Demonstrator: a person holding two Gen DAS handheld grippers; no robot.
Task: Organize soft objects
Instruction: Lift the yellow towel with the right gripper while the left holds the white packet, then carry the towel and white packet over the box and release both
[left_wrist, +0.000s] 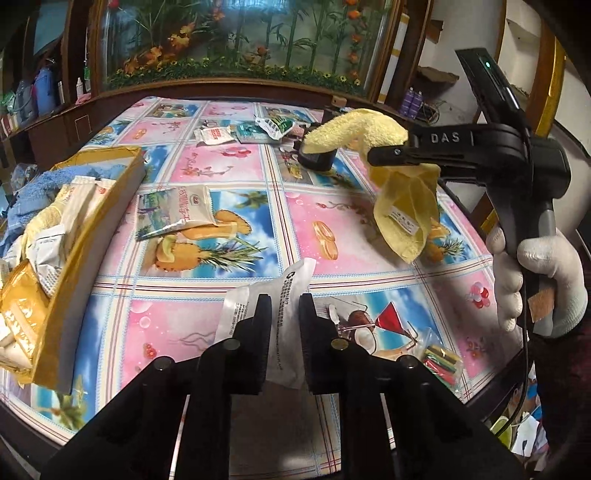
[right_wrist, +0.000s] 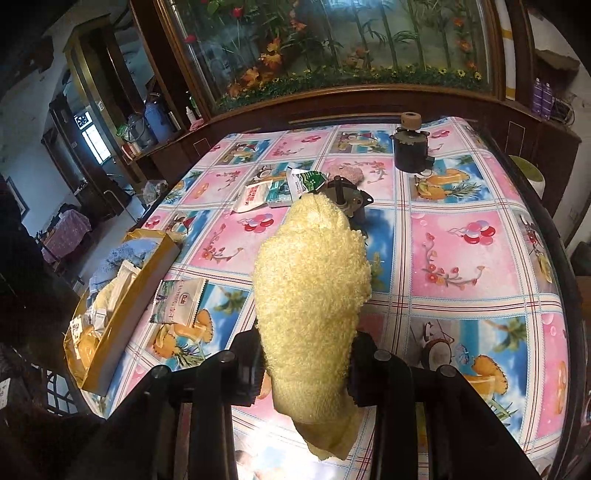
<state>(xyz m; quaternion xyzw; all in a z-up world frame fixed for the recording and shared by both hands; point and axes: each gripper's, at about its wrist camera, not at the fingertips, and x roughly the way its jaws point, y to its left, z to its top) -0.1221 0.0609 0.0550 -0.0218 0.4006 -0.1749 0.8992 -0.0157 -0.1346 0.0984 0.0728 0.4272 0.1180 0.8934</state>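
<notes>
Here we carry a yellow towel (right_wrist: 314, 295) pinched in the right gripper (left_wrist: 391, 152) and a white pouch (left_wrist: 275, 317) pinched in the left gripper (left_wrist: 284, 332), both above the tablecloth (left_wrist: 332, 229); the towel's hanging fold may snag short of the gold box (left_wrist: 99, 206).

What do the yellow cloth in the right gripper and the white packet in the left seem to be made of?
Yellow cloth: looks like fluffy microfibre or terry, with a looped nubby pile and a sewn label. White packet: probably thin plastic film, semi-glossy, crinkled, printed with black text.
</notes>
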